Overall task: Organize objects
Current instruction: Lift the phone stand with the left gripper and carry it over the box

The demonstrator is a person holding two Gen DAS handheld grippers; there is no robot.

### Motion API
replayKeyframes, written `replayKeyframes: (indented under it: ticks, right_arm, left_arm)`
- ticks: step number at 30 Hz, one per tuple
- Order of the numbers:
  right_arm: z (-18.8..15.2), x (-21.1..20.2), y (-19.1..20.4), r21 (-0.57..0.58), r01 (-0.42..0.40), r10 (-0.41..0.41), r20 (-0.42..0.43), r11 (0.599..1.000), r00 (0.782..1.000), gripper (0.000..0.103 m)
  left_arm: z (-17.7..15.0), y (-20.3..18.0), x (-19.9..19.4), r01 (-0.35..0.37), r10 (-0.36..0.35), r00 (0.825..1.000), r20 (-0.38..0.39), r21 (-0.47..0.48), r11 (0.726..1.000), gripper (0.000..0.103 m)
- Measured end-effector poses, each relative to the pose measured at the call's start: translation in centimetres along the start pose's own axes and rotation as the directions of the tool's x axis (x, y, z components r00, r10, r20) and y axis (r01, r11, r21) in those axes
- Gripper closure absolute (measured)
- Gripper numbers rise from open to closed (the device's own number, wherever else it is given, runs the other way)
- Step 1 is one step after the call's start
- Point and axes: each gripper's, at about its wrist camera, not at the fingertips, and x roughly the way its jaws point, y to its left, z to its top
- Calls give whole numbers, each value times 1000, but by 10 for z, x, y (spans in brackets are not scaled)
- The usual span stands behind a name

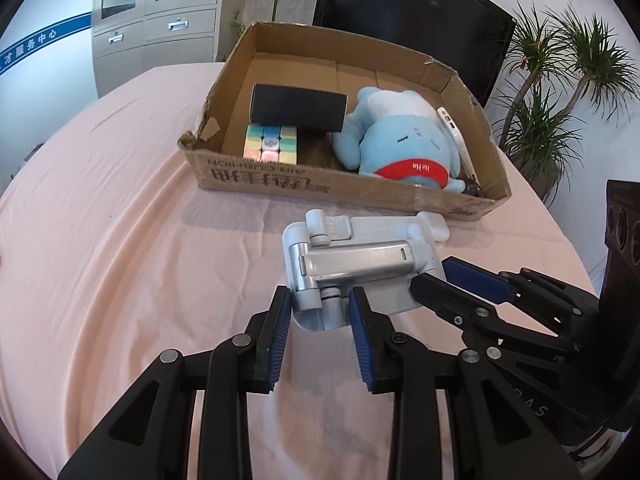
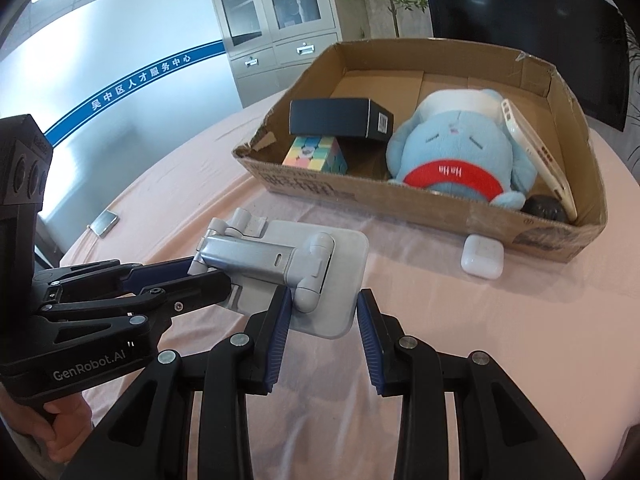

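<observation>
A: Pink cloth is covering the table (image 2: 480, 320), and the cardboard box (image 2: 440, 216) is sitting on it, holding a blue plush toy (image 2: 452, 148), a black box (image 2: 340, 118) and a pastel cube (image 2: 316, 156).

B: Where's the grey phone stand (image 1: 352, 264)?

A: You're holding it in front of the box. Your left gripper (image 1: 320, 320) jaws are pinching its hinge end; your right gripper (image 2: 320, 316) jaws are pinching its base plate. A white earbud case (image 2: 482, 258) is lying beside the box.
</observation>
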Motion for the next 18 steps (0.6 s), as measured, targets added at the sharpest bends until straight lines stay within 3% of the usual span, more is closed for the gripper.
replayKeyframes:
  ticks: [8, 18]
  right_arm:
    - [34, -4, -6, -40, 32, -30, 67, 999, 997, 72]
    - [101, 2, -36, -6, 97, -94, 179, 995, 979, 72]
  left_arm:
    - [37, -4, 0, 4, -5, 999, 43, 26, 1000, 76]
    - [113, -28, 22, 2, -14, 995, 101, 112, 994, 76]
